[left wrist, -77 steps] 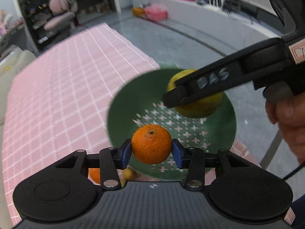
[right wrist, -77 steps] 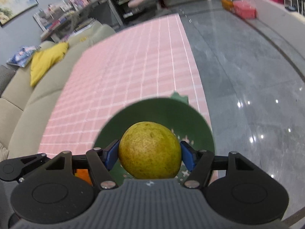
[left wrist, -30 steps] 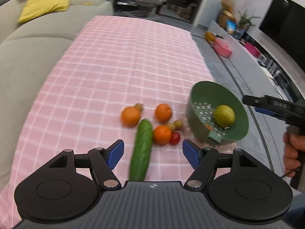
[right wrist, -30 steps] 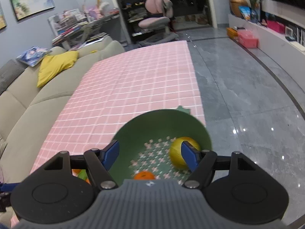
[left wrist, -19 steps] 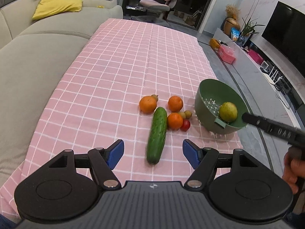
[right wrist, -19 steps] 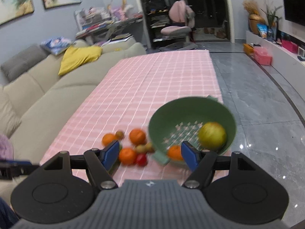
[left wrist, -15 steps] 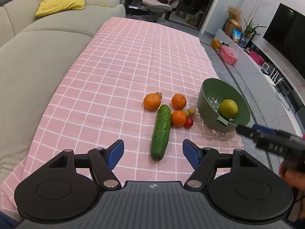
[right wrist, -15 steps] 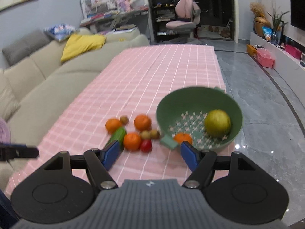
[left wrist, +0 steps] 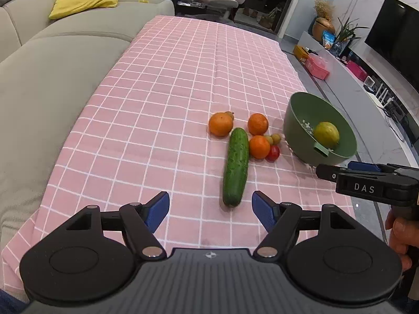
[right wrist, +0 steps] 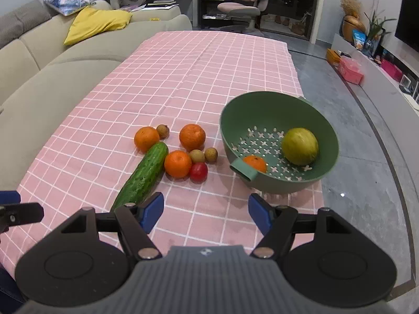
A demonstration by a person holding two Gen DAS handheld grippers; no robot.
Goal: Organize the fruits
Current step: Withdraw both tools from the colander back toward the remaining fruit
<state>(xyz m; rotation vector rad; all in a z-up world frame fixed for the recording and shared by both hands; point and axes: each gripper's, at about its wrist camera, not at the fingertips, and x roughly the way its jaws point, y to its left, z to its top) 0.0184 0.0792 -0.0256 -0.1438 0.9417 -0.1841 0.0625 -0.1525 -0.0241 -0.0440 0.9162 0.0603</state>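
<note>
A pink checked tablecloth covered the table beside a beige sofa; the green colander stood at its right edge, holding a yellow-green citrus and a small orange. Left of the colander lay three oranges, a cucumber and a tomato; the left gripper and right gripper both stood released, jaws spread and empty.

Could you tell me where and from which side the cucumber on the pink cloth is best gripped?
Probably across the near half of the cucumber, coming from above with the open left gripper, fingers either side of its narrow width. It lies flat with its near end free, while its far end lies close against two oranges, so a grip there would likely crowd them.
</note>
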